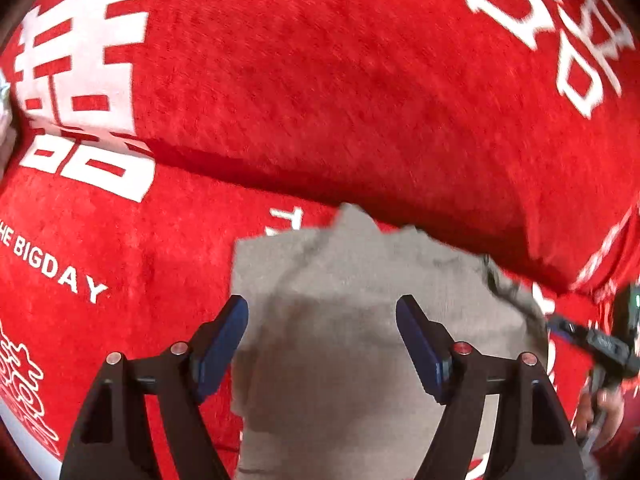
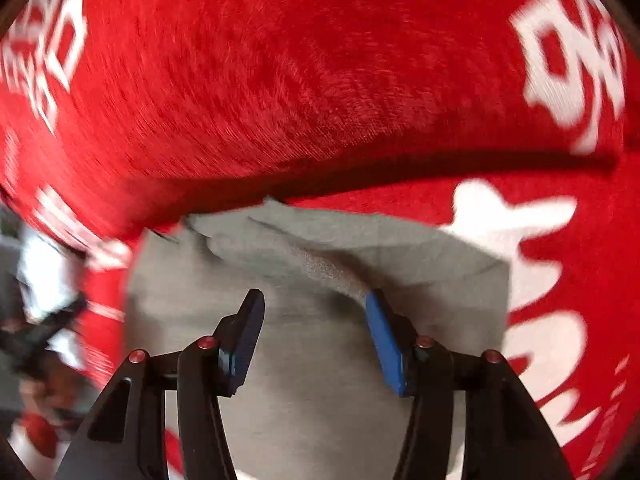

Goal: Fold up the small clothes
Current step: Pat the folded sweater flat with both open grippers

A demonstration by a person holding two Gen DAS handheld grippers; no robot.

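A small grey garment [image 1: 344, 320] lies on a red cloth with white lettering. In the left wrist view my left gripper [image 1: 322, 312] is open right above the garment, its blue pads apart, holding nothing. In the right wrist view the same grey garment [image 2: 312, 360] fills the lower middle, with a raised fold or ridge [image 2: 320, 266] running across it. My right gripper [image 2: 316, 304] is open over the garment, its right pad close to the ridge. The right gripper also shows at the right edge of the left wrist view [image 1: 600, 344].
The red cloth [image 1: 320, 80] covers the whole surface and rises in a thick fold [image 2: 320, 100] behind the garment. White characters and the words "THE BIGDAY" [image 1: 56, 268] are printed on it. The left gripper and a hand show blurred at the left edge [image 2: 44, 332].
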